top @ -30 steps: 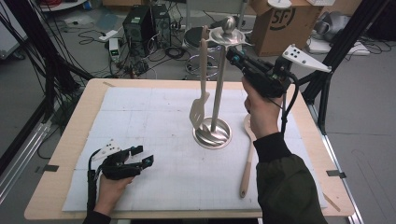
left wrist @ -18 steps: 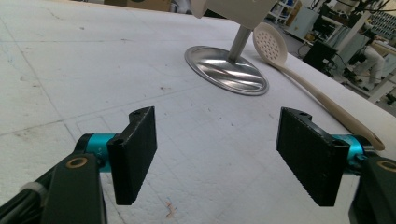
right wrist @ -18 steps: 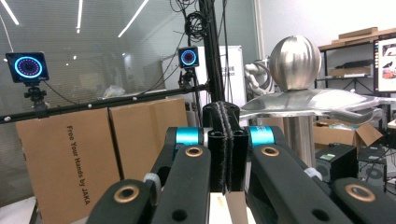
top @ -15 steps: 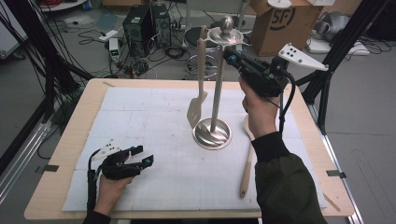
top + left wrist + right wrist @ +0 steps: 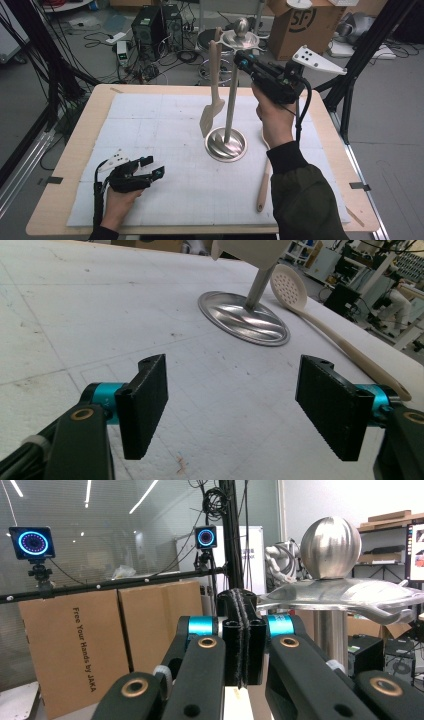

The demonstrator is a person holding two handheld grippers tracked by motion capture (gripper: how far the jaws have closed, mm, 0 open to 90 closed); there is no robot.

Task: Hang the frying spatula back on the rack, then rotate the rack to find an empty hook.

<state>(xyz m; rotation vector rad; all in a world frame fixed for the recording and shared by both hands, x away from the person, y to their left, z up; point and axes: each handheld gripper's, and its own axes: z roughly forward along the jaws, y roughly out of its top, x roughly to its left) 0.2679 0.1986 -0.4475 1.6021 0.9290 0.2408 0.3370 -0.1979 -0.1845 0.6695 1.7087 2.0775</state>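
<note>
Your right gripper (image 5: 243,58) has its two black jaws pressed flat together, as the right gripper view (image 5: 243,645) shows, with only a thin seam between the pads; a sliver of pale material shows just below them, but you cannot tell from these pictures whether they pinch anything. It is held high, beside the top disc of the metal stand (image 5: 230,100), whose ball finial (image 5: 330,547) sits just to the right of your jaws and slightly farther off in that view. The cream spatula (image 5: 213,95) hangs upright from the stand's top rim, on the side away from your right hand (image 5: 274,117), its blade near the stand's round base (image 5: 226,144) but off the mat. In the left gripper view that blade's lower edge (image 5: 250,251) shows just above the base (image 5: 243,319). Your left gripper (image 5: 150,167) rests low on the white mat (image 5: 150,125) near the front left of the table (image 5: 65,165), well apart from the stand, and its jaws stand wide open with nothing between them; bare mat (image 5: 60,315) shows between the pads in its own view (image 5: 240,405). A slotted spoon (image 5: 325,320) lies flat on the mat beside the base, its perforated bowl just next to the rim and its long handle (image 5: 263,185) running toward you, under your right forearm. Behind the table sit a cardboard box (image 5: 300,25) and black tripod legs (image 5: 360,55).
</note>
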